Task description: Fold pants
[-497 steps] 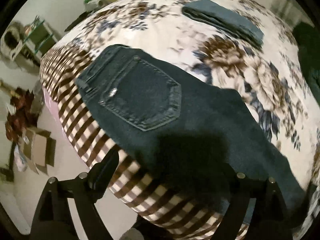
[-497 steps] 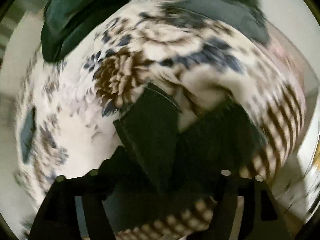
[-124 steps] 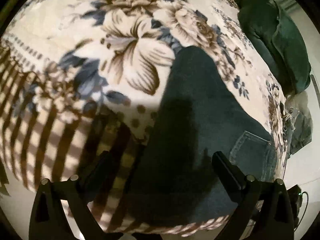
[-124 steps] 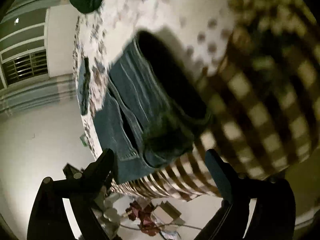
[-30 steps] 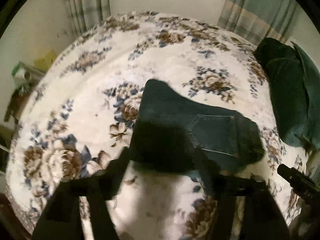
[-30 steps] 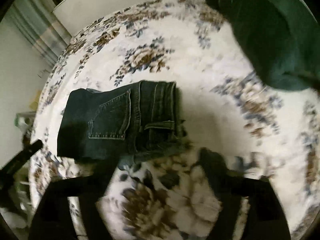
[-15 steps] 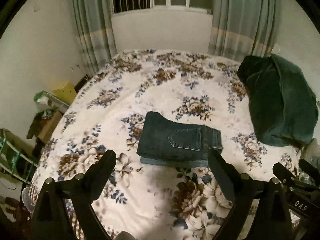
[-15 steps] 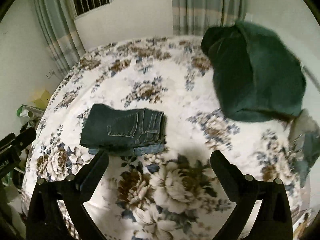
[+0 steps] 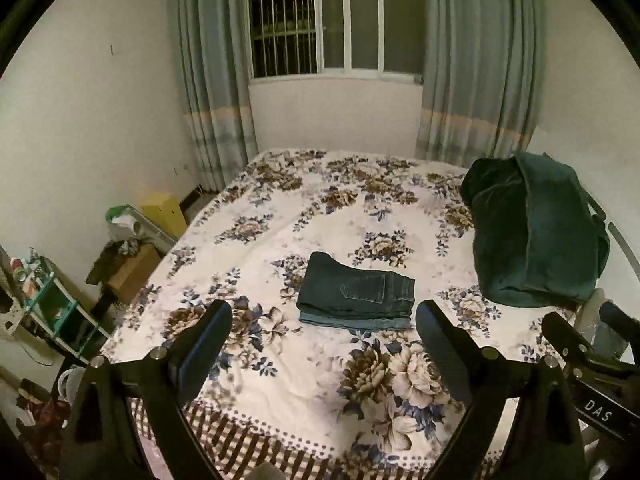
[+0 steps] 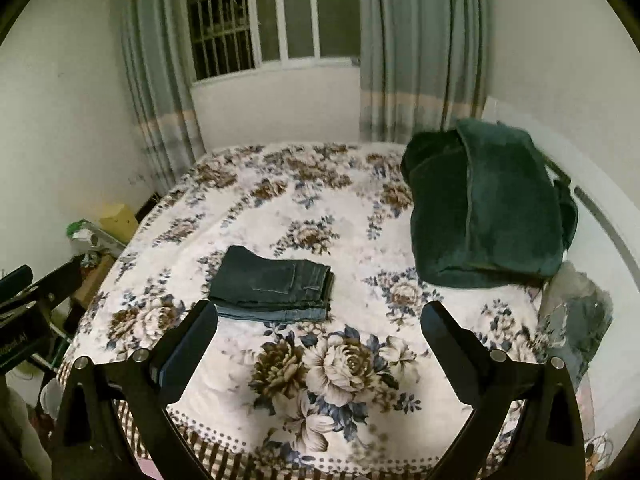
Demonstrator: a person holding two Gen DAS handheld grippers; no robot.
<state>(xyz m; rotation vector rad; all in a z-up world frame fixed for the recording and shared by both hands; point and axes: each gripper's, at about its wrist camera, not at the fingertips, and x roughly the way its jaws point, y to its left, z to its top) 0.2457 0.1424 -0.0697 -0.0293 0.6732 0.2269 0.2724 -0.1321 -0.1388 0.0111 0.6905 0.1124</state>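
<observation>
Dark blue jeans point(image 9: 356, 292) lie folded into a compact rectangle, stacked on a lighter folded pair, near the middle of the floral bedspread point(image 9: 280, 360). They also show in the right wrist view point(image 10: 272, 284). My left gripper point(image 9: 322, 346) is open and empty, held back from the bed's near edge, well short of the jeans. My right gripper point(image 10: 318, 346) is open and empty too, at a similar distance. The right gripper's body shows at the right edge of the left wrist view point(image 9: 592, 368).
A dark green blanket point(image 9: 536, 236) is heaped at the bed's right side. More clothes point(image 10: 576, 316) lie at the right edge. A shelf, boxes and clutter point(image 9: 120, 248) stand left of the bed. Window and curtains point(image 9: 336, 20) are behind.
Both grippers have pulled up and back from the bed. The folded jeans now look smaller and farther away, and the window and curtains have come into view.
</observation>
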